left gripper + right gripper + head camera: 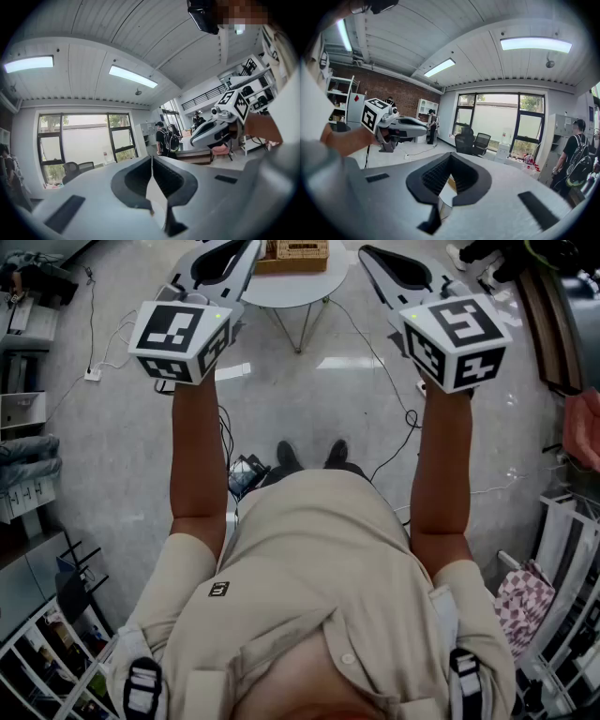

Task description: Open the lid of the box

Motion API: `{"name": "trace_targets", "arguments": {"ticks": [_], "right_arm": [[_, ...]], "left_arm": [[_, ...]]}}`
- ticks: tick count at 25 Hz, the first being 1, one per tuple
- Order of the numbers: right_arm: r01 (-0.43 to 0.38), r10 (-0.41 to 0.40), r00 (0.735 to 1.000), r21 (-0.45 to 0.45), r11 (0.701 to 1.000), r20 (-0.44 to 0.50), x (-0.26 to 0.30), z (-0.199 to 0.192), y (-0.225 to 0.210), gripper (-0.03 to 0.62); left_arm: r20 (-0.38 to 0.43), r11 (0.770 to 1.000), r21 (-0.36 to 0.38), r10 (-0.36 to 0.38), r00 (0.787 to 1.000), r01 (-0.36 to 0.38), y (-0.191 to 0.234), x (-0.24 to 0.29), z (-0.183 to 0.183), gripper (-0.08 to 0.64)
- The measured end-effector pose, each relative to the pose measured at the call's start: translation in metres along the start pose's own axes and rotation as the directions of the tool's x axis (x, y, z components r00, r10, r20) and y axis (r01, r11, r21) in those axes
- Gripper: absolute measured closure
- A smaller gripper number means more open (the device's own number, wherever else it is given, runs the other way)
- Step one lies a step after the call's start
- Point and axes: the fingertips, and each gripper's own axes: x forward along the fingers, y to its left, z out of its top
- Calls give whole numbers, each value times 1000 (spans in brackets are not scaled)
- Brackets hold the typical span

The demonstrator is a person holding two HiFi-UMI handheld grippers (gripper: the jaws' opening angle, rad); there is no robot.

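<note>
In the head view a woven box (298, 252) stands on a small round white table (302, 287) at the top edge, partly cut off, so its lid is hard to make out. My left gripper (249, 247) is held up left of the table, jaws shut and empty. My right gripper (367, 252) is raised on the table's right side, also shut with nothing in it. The left gripper view shows its jaws (151, 159) pressed together, aimed at the room, with the right gripper (212, 132) beside them. The right gripper view shows shut jaws (451, 156) and the left gripper (401, 124); the box is in neither view.
Cables (221, 432) and a power strip (93, 374) lie on the grey floor around my feet (309, 454). Shelving (23, 409) lines the left, racks and a checked bag (521, 601) the right. People with backpacks (165, 139) and office chairs (474, 143) stand by the windows.
</note>
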Motion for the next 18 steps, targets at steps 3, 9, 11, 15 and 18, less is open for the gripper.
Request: {"name": "trace_targets", "arguments": {"ticks": [3,9,11,15,18], "right_arm": [[2,-2,1000,3,1000,-3,-3,-2,6,601],[6,-6,1000,10,1000,-9,1,-11,5,601],[8,-8,1000,13,1000,-12,2,-14,5,601],[14,-14,1000,23,1000,-18,5,-25,5,601],[22,-21,999,31,999,-24,11,-24,5,601]], "left_arm": [[-1,1000,-2,-3,1000,3,-4,-6,-1,545],[-2,1000,-6,-11,1000,11,-5,-1,-8,545],[-2,1000,-6,-14,1000,14,-5,-1,-11,545],[-8,1000,-11,-19,1000,19,-8,3,-21,545],[-12,999,-16,-28,1000,28,-3,3,-25,545]]}}
